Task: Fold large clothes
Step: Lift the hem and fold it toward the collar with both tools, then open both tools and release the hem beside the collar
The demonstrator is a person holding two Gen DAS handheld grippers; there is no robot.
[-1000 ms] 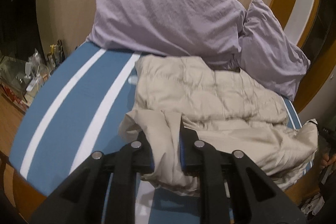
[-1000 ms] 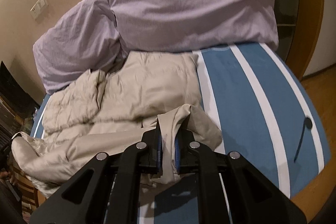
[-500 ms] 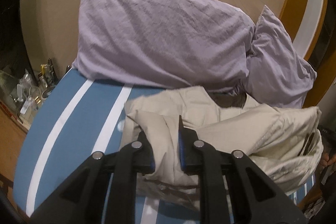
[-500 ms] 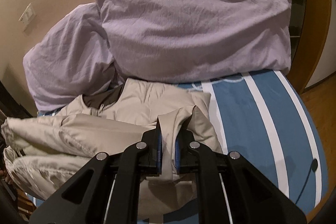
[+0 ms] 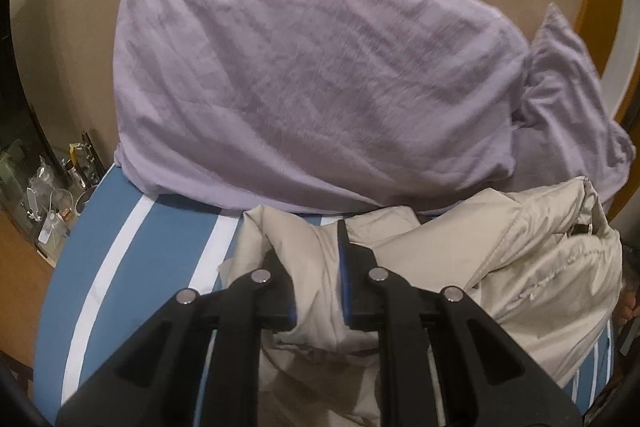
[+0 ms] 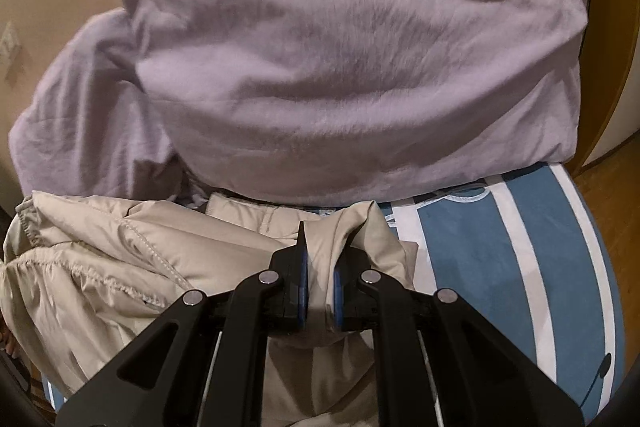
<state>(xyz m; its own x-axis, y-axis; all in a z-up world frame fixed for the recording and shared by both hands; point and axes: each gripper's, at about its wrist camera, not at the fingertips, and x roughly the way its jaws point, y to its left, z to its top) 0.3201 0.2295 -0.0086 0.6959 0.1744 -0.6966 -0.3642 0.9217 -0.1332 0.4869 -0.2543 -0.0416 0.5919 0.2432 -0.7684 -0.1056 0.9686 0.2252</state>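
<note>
Beige jacket (image 5: 500, 259), one, bunched just before two lilac pillows (image 5: 312, 99). My left tongs (image 5: 316, 267) and right tongs (image 6: 320, 267) each clamp jacket fold, on striped bed (image 6: 500, 267).

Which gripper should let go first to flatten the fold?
Probably the left gripper: the beige jacket bunches high beside it. The right gripper pins the flatter edge near the purple pillow.

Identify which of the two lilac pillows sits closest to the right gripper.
The larger lilac pillow, lying straight ahead of the right gripper above the beige jacket. The smaller lilac pillow sits off to its side, partly tucked behind.
</note>
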